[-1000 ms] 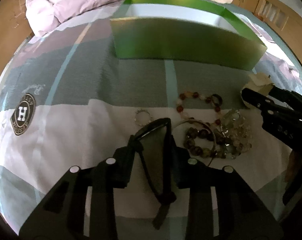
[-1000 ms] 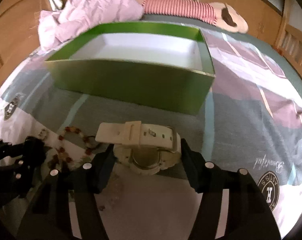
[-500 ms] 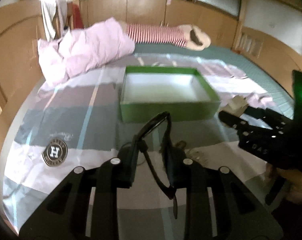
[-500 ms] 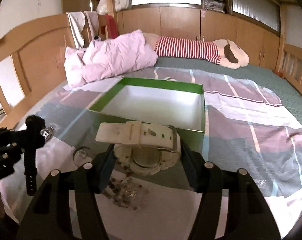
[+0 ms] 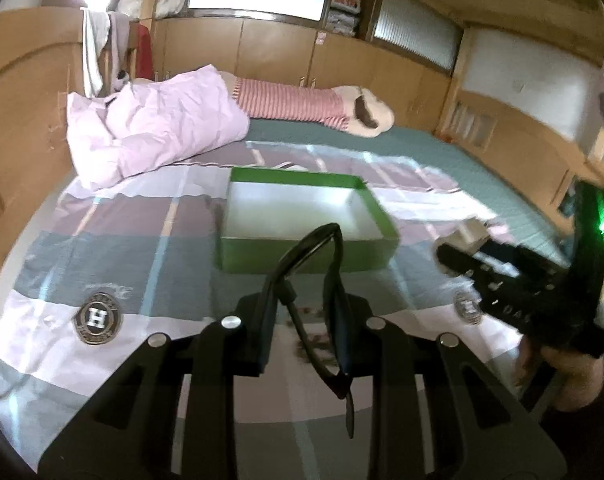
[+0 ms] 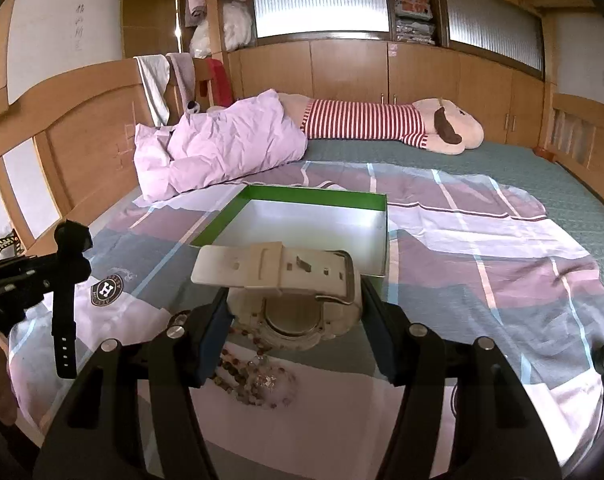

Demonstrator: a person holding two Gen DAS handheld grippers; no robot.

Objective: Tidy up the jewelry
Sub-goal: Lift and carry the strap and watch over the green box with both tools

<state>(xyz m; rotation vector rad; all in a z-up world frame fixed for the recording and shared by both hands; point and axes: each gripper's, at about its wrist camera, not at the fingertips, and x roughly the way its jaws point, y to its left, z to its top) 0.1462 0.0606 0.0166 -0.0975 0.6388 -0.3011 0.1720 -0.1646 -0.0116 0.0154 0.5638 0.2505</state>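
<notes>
With the left gripper (image 5: 302,328) pinching a black watch (image 5: 321,264) and the right gripper (image 6: 294,320) clamping a white watch (image 6: 286,292), both await carrying to the far green box (image 6: 302,220).

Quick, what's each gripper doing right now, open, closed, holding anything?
Left gripper: closed on a black watch by its strap.
Right gripper: closed on a white watch.

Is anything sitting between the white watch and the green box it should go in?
Nothing visible. The white watch is clamped in the right gripper just short of the green box, whose white inside looks empty and open on top.
</notes>
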